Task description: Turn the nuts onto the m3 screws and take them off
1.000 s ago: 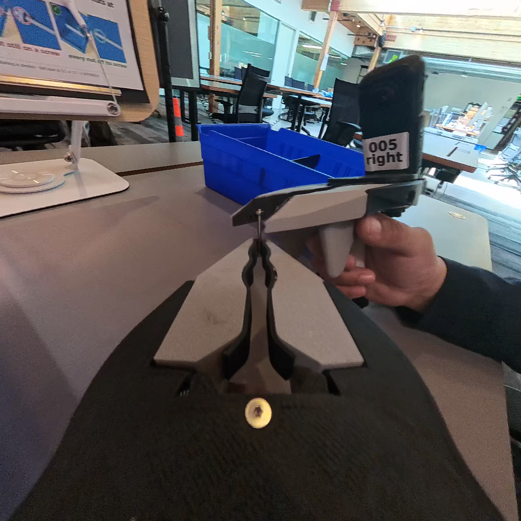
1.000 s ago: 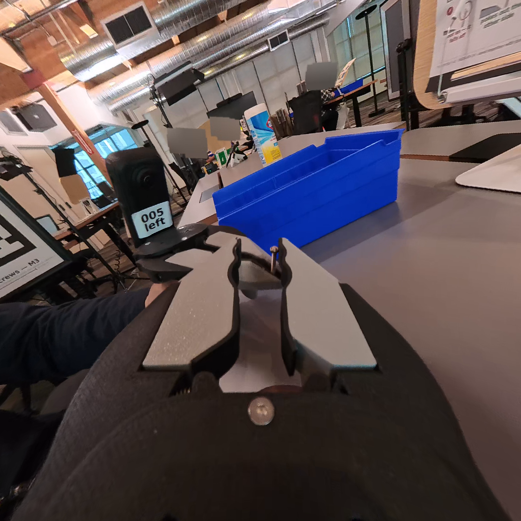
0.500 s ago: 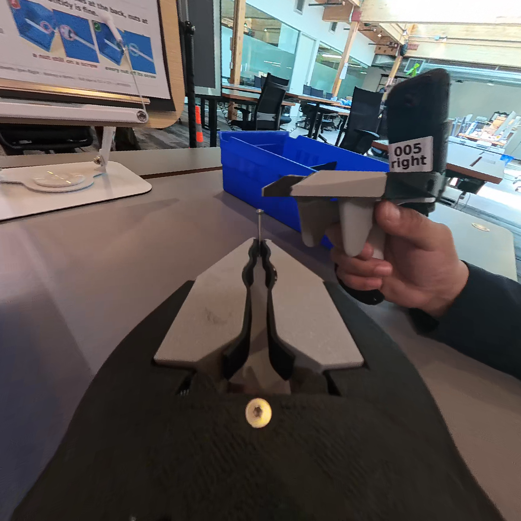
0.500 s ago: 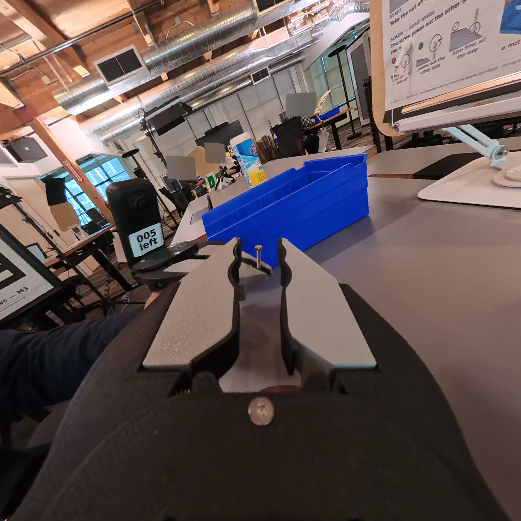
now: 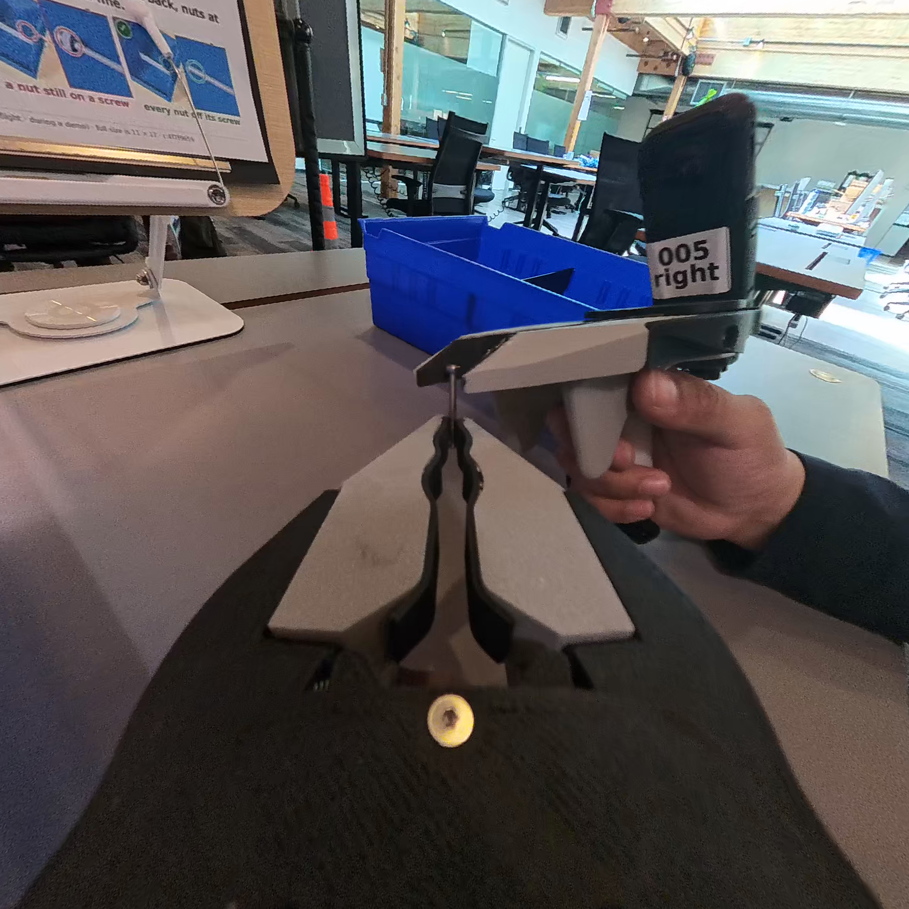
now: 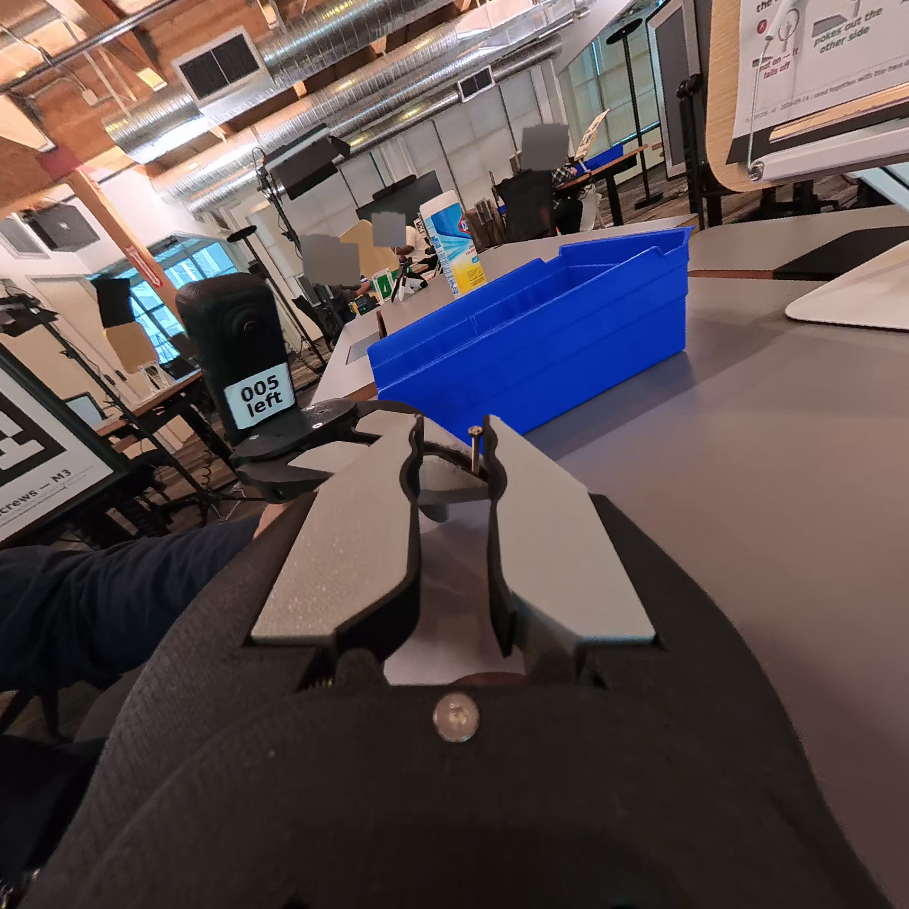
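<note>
My left gripper (image 5: 452, 427) is shut on the lower end of a thin M3 screw (image 5: 452, 393), which stands upright with its head on top. My right gripper (image 5: 442, 365) reaches in from the right at the height of the screw head. In the right wrist view my right gripper (image 6: 455, 429) is open. The screw (image 6: 474, 448) stands between its fingers, close to the right finger (image 6: 521, 472). The left gripper (image 6: 442, 479) shows just behind and to the left. I see no nut on the screw or in either gripper.
A blue divided bin (image 5: 442, 295) stands on the grey table (image 5: 196, 418) just beyond the grippers; it also shows in the right wrist view (image 6: 541, 354). A white stand base (image 5: 123, 319) with an instruction board sits at the far left. A wipes canister (image 6: 452, 246) stands behind the bin. My left and right fingertips are right by each other.
The right gripper pulled back from the screw half a second ago and has now come back around its head. The left gripper has stayed shut on the screw.
</note>
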Demonstrator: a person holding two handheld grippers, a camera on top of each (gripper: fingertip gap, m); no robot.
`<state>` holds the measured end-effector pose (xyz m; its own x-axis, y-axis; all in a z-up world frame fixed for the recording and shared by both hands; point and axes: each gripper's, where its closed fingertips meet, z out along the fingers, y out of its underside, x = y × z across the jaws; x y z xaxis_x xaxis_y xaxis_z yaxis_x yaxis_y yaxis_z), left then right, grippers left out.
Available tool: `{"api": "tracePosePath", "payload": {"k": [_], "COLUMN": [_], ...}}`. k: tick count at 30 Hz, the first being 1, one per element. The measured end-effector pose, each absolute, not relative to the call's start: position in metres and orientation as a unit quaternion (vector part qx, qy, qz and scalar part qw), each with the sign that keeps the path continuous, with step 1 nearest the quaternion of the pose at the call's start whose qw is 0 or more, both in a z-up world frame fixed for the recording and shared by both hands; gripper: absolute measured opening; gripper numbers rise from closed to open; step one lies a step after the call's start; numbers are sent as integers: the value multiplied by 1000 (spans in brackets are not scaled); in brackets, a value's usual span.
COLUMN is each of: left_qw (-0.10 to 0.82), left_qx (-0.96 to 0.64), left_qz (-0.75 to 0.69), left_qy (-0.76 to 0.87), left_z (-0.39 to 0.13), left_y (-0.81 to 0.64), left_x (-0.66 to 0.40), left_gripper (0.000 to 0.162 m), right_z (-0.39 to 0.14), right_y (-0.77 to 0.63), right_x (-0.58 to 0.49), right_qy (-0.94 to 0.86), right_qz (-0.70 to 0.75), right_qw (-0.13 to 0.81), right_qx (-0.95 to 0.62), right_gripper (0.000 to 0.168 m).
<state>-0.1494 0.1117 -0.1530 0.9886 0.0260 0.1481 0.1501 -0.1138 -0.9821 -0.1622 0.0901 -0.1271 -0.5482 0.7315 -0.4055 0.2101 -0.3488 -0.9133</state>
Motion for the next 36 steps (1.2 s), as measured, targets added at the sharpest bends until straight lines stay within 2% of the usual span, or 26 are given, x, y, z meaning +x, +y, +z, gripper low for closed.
{"api": "tracePosePath", "payload": {"k": [8, 18, 29, 31, 36], "left_qw": [663, 662, 664, 666, 669], "left_qx": [-746, -747, -745, -744, -741], "left_qz": [-55, -55, -55, -55, -39], "left_qy": [-43, -30, -31, -33, -51], "left_z": [-153, -153, -153, -152, -151], "left_y": [113, 114, 114, 114, 112], "left_x": [-142, -137, -137, -138, -147], "left_gripper": [0, 0, 0, 0, 0], "right_z": [-133, -137, -137, -137, -128], "right_y": [83, 82, 83, 85, 98], "right_x": [-164, -167, -168, -168, -166], "right_qy": [-551, -557, -555, -550, -527], "right_qz": [689, 679, 677, 680, 692], "right_qw": [180, 187, 188, 186, 196], "right_qx": [-435, -441, -444, -447, -453], "right_gripper": [19, 0, 0, 9, 15]}}
